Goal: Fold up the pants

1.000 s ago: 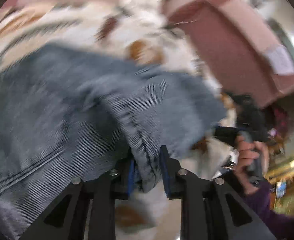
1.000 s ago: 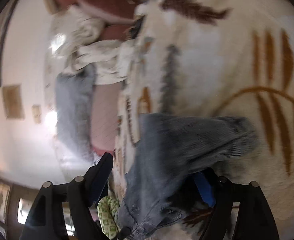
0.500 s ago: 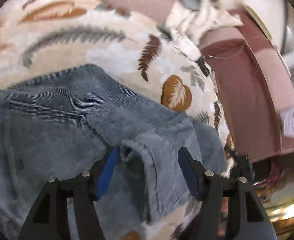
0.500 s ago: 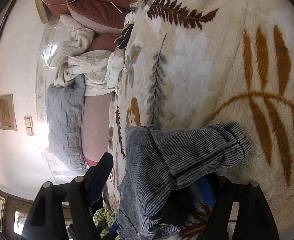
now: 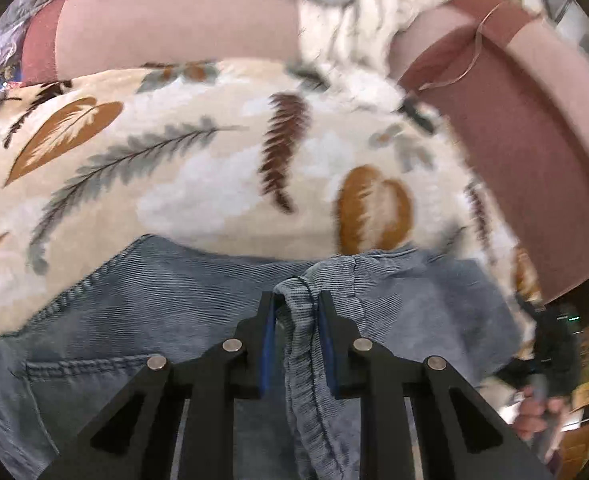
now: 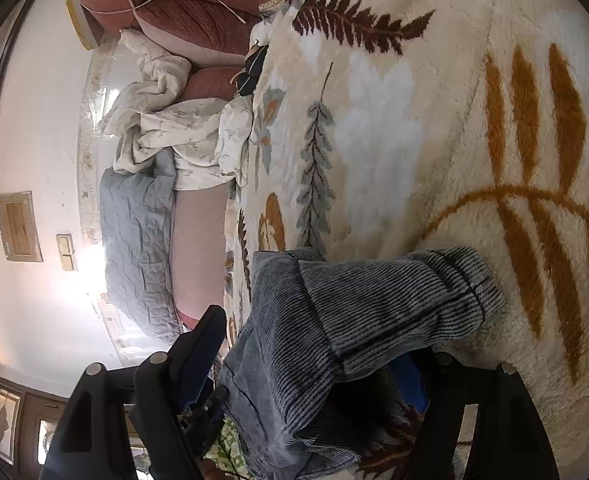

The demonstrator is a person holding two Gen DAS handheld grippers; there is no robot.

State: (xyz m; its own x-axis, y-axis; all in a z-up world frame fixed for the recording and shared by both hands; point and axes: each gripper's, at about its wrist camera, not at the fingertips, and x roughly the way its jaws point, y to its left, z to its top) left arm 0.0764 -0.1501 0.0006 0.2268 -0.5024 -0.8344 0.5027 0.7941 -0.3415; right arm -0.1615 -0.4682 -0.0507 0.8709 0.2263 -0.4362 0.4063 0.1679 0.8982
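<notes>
Your work surface was a bed under a plush leaf-print blanket [image 5: 198, 184], pillows behind. The blue corduroy pants [image 5: 166, 300] lay on it near you. Your left claw [image 5: 296, 316] pinched a stitched hem ridge; your right claw [image 6: 314, 364] stood wide around a bunched cuff. The ribbed fabric looked soft, limp, fairly heavy; seams probably grip best.

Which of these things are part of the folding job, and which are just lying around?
Part of the job:
- blue corduroy pants
- left tool, closed on a bunched fold of the pants
- right tool, open, with pants fabric draped between its fingers

Just lying about:
- leaf-patterned blanket under the pants
- crumpled white sheet
- grey quilt
- reddish cushions
</notes>
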